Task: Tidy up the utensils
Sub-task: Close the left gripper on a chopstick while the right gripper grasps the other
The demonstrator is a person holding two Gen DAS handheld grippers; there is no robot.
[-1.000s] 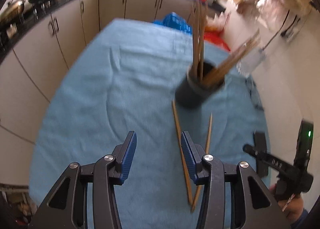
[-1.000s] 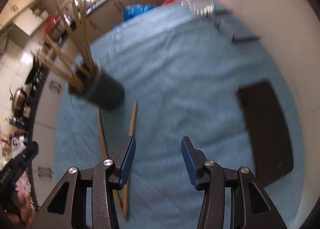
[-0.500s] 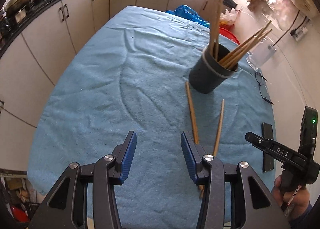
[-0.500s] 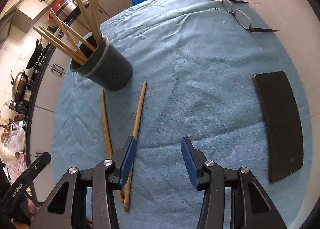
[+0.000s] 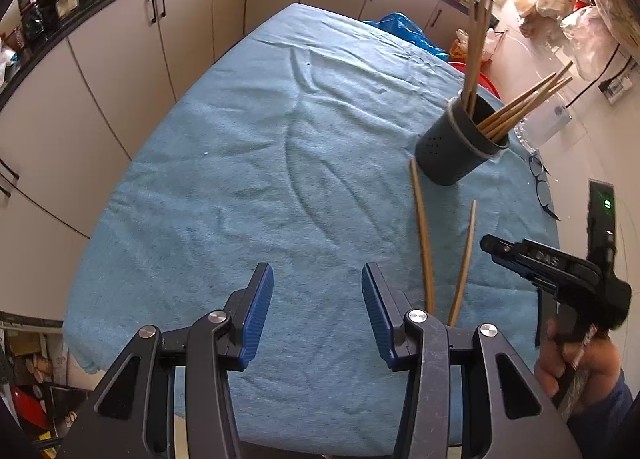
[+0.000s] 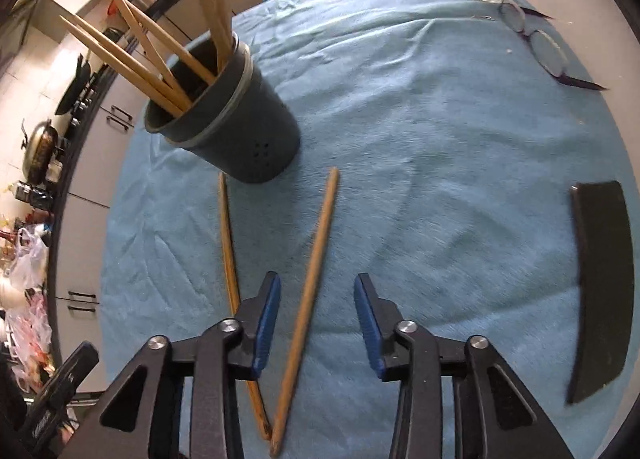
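Both jaws released: right gripper (image 6: 317, 313) straddles chopstick (image 6: 310, 291); left gripper (image 5: 317, 313) over bare cloth (image 5: 240, 179).

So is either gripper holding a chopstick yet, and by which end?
Neither. Left gripper and right gripper are open and empty; both loose chopsticks lie on the cloth.

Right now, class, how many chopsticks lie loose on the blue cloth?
2. One chopstick lies below the holder; the other chopstick runs between the right gripper fingers. None seem hidden.
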